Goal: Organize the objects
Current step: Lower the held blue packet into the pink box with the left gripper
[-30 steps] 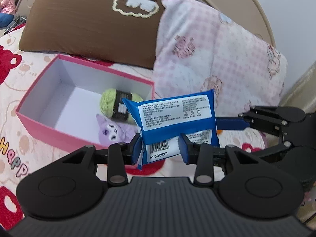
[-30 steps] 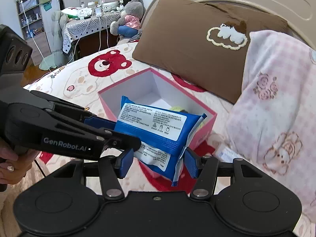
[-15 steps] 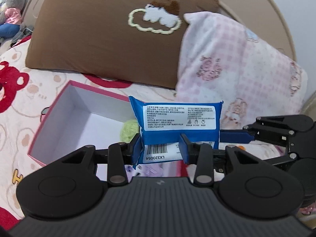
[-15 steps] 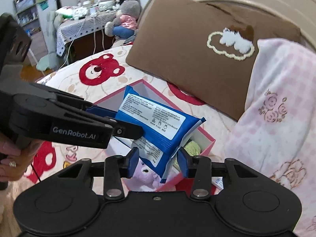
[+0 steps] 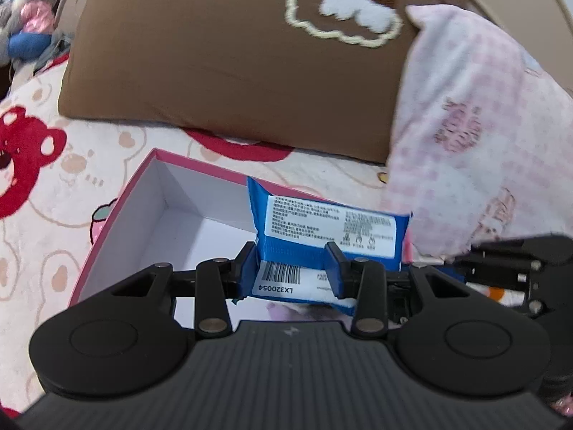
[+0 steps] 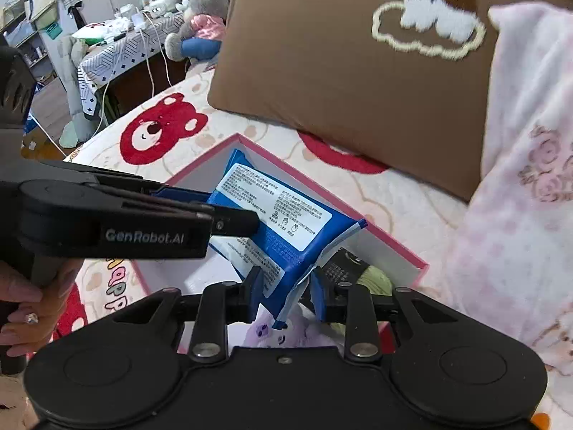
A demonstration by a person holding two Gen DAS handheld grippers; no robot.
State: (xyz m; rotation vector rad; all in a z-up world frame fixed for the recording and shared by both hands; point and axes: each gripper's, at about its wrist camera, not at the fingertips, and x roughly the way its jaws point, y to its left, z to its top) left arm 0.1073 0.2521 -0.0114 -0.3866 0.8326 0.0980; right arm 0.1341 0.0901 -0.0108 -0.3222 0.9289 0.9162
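Bed (image 5: 89, 186), pink box (image 5: 118, 200) — yarn (image 6: 372, 279), plush (image 6: 272, 333) inside, both grippers (image 5: 292, 268) (image 6: 286, 288) clamping blue packet (image 5: 329, 225)

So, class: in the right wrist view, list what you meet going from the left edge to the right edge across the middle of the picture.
hand → left gripper → blue packet → pink box → pink blanket

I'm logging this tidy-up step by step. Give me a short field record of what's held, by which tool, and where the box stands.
held item: blue wipes pack
left tool: shut on the pack's lower edge
right tool: jaws just closing, pads on the pack's end
pack position: above the pink box, not set down
box contents: green yarn ball, purple plush
box location: on the bear-print bedspread
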